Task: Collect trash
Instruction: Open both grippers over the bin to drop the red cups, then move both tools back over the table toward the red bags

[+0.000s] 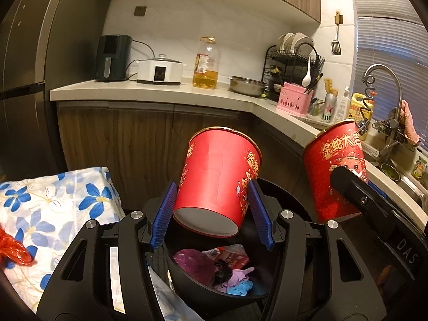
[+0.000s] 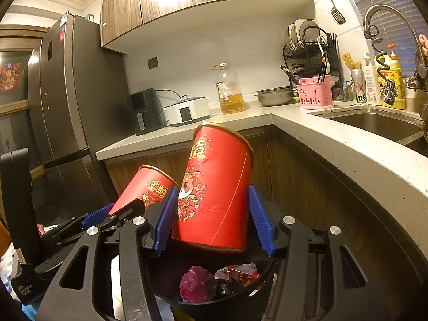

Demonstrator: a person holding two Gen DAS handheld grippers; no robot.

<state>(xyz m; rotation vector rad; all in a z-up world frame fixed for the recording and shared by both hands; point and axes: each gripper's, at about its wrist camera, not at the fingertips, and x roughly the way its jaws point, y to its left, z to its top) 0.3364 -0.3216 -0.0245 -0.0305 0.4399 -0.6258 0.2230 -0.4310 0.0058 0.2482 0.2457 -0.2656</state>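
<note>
Left tool (image 1: 211, 211) and right tool (image 2: 214, 216) each gripping a red cup (image 1: 218, 179) above the bin (image 1: 214, 294).

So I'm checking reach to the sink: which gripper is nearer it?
Right. The right gripper is beside the sink counter; the left gripper is farther out.

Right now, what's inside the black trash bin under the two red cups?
The black bin holds a crumpled magenta wrapper, red packaging, and purple and blue scraps. The left gripper and its cup hide the rest.
</note>
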